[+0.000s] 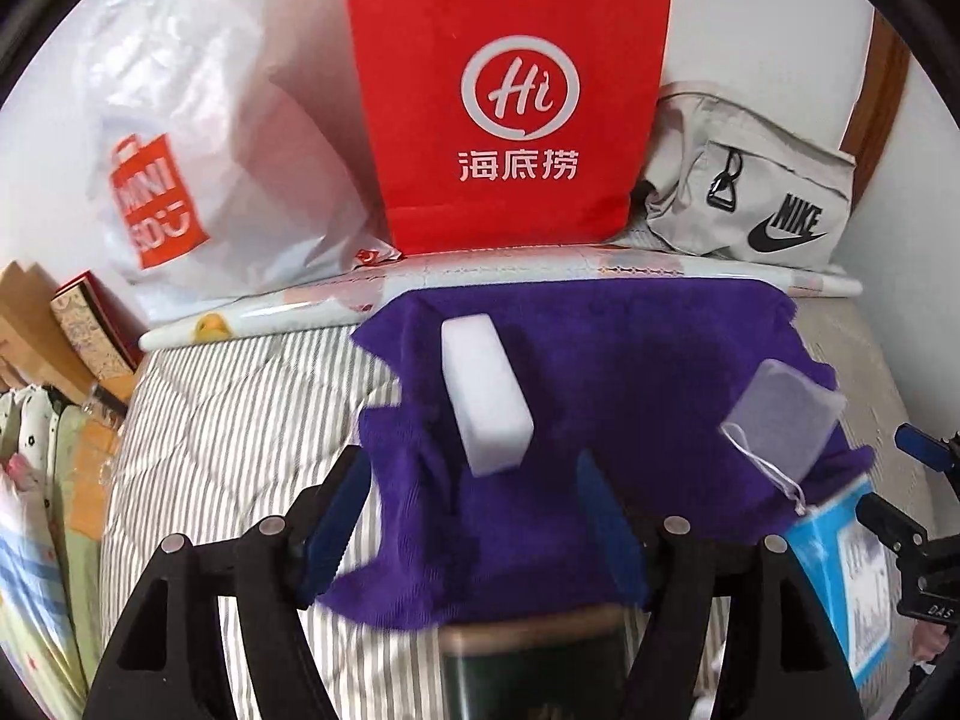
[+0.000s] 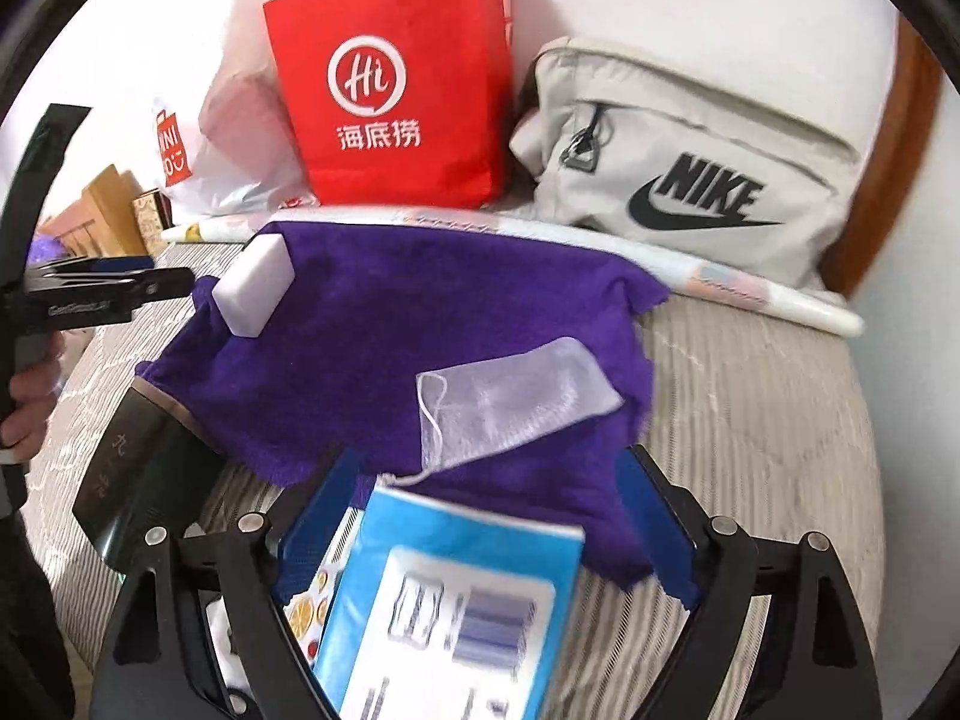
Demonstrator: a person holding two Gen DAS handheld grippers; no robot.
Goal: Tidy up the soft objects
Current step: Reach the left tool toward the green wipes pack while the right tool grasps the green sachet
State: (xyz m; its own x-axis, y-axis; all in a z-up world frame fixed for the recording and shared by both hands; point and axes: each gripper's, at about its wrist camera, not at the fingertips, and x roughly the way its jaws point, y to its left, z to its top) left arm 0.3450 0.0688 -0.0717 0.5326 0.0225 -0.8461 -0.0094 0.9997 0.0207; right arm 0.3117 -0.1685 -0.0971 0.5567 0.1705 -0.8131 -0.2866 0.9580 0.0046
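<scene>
A purple towel lies spread on the striped bed; it also shows in the right wrist view. A white sponge block rests on its left part, seen too in the right wrist view. A mesh drawstring pouch lies on the towel's right part, also in the right wrist view. My left gripper is open, its fingers either side of the towel's near edge just short of the sponge. My right gripper is open above a blue tissue pack, just short of the pouch.
A red paper bag, a white Miniso plastic bag and a grey Nike bag stand along the wall behind a rolled sheet. A dark box lies under the towel's near edge. Cardboard and clothes sit at the left.
</scene>
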